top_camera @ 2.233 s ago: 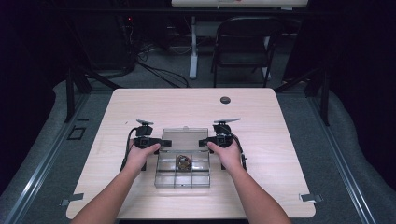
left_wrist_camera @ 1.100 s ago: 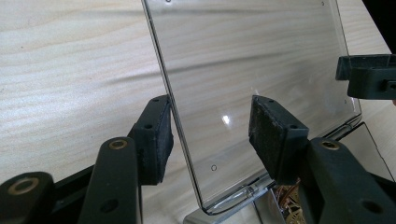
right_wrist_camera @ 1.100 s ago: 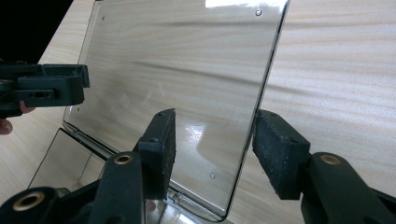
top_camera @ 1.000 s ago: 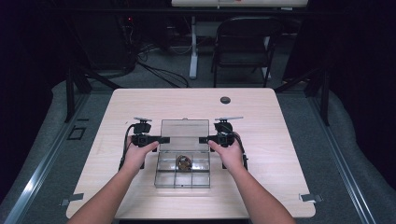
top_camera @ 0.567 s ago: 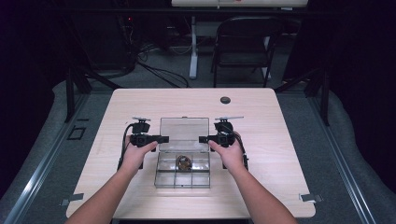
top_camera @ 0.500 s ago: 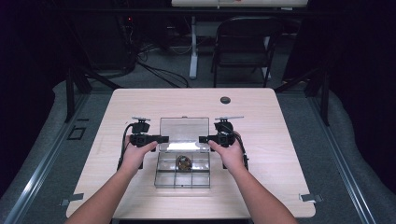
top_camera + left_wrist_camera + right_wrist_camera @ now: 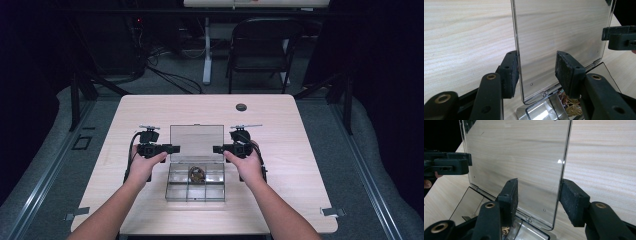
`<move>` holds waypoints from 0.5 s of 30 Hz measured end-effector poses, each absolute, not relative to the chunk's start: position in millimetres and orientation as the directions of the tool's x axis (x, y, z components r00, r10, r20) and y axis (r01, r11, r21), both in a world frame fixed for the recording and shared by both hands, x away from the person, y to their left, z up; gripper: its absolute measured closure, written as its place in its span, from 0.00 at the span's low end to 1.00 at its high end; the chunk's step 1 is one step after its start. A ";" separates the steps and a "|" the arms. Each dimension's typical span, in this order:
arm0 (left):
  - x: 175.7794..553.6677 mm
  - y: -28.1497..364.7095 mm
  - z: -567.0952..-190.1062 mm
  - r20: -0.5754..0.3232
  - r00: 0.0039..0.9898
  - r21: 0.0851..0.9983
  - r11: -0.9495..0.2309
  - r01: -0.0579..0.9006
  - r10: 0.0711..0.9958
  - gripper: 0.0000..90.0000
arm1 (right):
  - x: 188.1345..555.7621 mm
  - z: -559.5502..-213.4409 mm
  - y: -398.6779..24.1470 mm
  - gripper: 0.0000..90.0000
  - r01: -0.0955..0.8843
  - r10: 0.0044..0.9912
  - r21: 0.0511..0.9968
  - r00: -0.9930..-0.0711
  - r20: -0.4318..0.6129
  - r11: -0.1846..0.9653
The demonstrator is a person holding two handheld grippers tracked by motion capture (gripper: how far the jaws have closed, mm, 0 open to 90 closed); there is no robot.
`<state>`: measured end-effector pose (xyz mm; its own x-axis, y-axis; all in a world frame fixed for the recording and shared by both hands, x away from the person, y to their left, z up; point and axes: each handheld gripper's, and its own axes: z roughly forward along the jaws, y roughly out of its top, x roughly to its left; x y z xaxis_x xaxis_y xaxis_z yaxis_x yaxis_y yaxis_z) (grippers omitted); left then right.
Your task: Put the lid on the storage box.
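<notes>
A clear plastic compartment box [image 7: 195, 189] lies on the wooden table, and its lid [image 7: 196, 140] stands upright at the back. A brownish bundle [image 7: 196, 174] lies in one middle compartment. My left gripper [image 7: 172, 148] is open astride the lid's left edge. In the left gripper view [image 7: 536, 67] one pad sits against the lid [image 7: 559, 30] and the other is well clear. Its jaws have just been closing a little with the lid's edge between them. My right gripper [image 7: 217, 148] is open astride the right edge. In the right gripper view [image 7: 537, 195] the lid [image 7: 516, 152] stands between the pads.
A small dark round object [image 7: 241, 107] lies near the table's far edge. A black chair [image 7: 260, 45] and cables stand on the floor behind the table. The person's forearms reach in on both sides of the box.
Since the earliest frame the lid has risen to stand more upright, and both grippers shifted slightly away from the person with it. Over the last second nothing visibly moved.
</notes>
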<state>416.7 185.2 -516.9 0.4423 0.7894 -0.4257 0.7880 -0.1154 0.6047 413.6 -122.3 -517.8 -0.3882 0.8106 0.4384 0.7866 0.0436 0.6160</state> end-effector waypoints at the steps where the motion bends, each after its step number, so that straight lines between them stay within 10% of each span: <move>1: 416.3 185.4 -516.2 -0.425 0.443 0.604 -0.117 0.788 0.789 0.60 | 413.3 -517.4 -122.4 0.55 0.785 0.811 0.618 -0.389 0.436 0.044; 15: 409.4 185.9 -510.0 -0.404 0.469 0.620 -0.142 0.772 0.786 0.61 | 407.7 -511.8 -123.2 0.55 0.774 0.804 0.630 -0.414 0.426 0.065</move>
